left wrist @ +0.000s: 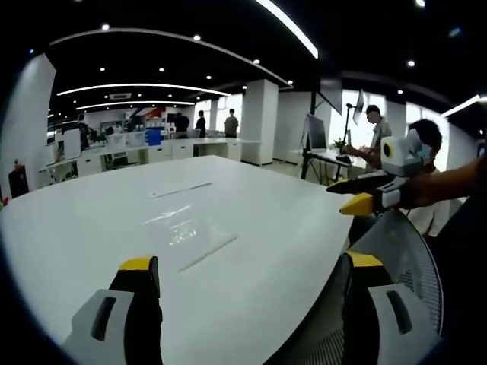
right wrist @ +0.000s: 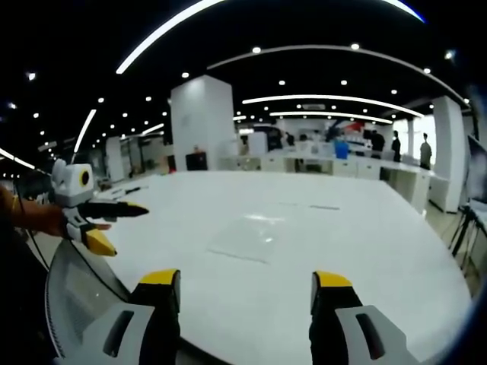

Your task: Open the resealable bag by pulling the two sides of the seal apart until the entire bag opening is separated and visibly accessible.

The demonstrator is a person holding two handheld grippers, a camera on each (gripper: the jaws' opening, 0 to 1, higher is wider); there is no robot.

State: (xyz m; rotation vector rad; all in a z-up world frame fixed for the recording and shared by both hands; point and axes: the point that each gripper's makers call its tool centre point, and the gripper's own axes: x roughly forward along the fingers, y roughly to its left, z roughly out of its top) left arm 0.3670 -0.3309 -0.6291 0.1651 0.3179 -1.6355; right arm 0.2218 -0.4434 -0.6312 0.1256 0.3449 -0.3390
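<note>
Clear resealable bag (left wrist: 190,232) flat on the white surface (left wrist: 91,228), ahead of both tongs and well apart from them. Nothing gripped yet.

Left tongs (left wrist: 251,268): spread wide, yellow tips parted, nothing between them; bag just ahead and slightly toward the left tip. Long straight edge of the bag, probably the seal but too faint to be sure, running on a slant up and away to the right in the left gripper view.

Right tongs (right wrist: 247,280): likewise spread wide and empty; bag (right wrist: 247,237) almost dead ahead, centred between the tips, its near edge crossing the line of the tongs nearly square.

Other tongs seen off to the side in each view: right tongs (left wrist: 358,194) raised off to the right of the left pair, over a mesh chair back (left wrist: 403,255); left tongs (right wrist: 114,224) off to the left of the right pair. Both clear of the surface's near edge.

Judgement: neither pair plainly nearer; bag lies between their two lines of approach. Coming move hinges on finding the sealed edge and bringing one pair to each side of it. Thin, see-through film lying flat likely hard to lift.
</note>
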